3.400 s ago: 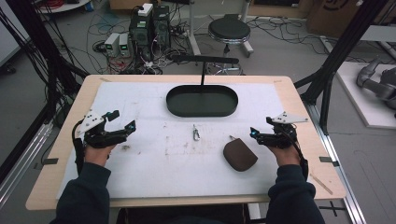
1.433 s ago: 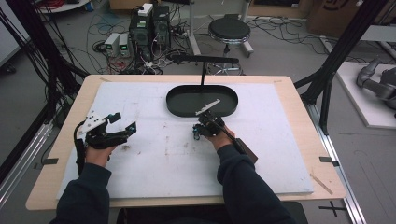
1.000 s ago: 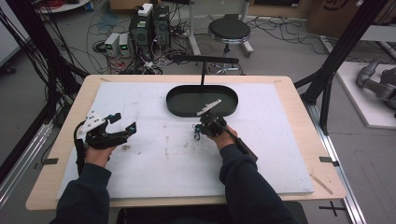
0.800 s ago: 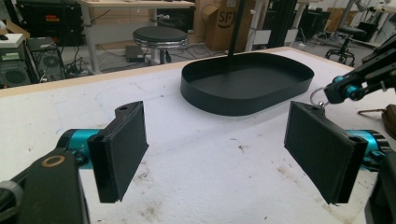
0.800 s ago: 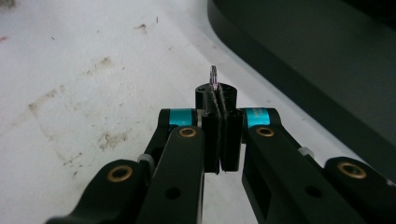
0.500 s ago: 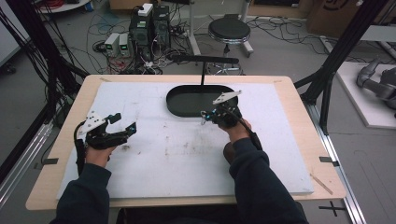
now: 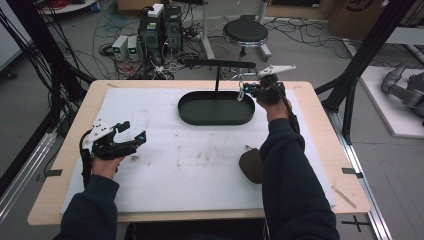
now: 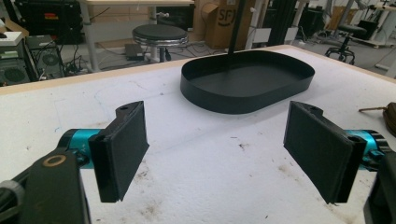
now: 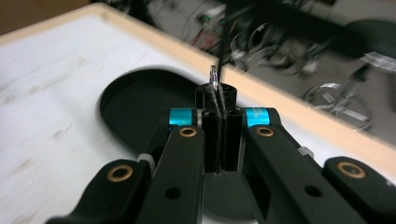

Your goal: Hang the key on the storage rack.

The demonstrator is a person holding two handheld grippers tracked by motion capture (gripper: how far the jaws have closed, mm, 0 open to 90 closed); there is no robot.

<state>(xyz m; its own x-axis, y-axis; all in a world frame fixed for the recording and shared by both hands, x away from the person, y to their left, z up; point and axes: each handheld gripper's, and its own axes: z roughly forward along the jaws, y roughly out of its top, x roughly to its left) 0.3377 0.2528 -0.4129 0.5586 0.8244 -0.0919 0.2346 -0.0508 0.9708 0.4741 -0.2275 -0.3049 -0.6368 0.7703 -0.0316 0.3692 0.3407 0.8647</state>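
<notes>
My right gripper [image 7: 245,90] is raised over the far right end of the black oval tray [image 7: 187,112], close to the thin post [image 7: 216,80] of the stand that rises behind it. Its jaws are shut on a small silvery metal piece [image 7: 241,93]. In the right gripper view the pads [image 9: 208,100] press together and a thin metal loop [image 9: 213,77] sticks out past my right gripper [image 9: 215,93]. My left gripper [image 7: 131,132] rests low at the left of the white mat. In its own view my left gripper [image 8: 215,140] is open with nothing between the pads, facing the tray [image 8: 210,100].
A brown pouch [image 7: 249,166] lies on the white mat [image 7: 200,165] beside the right forearm, and its edge [image 8: 390,116] shows in the left gripper view. The stand's horizontal bar [image 7: 220,63] hangs over the tray's far side. Cables, boxes and a stool [image 7: 245,32] lie beyond the table.
The right gripper has lifted the metal piece off the mat and carried it up and toward the far right, from in front of the tray to its far right end. The left hand has stayed put.
</notes>
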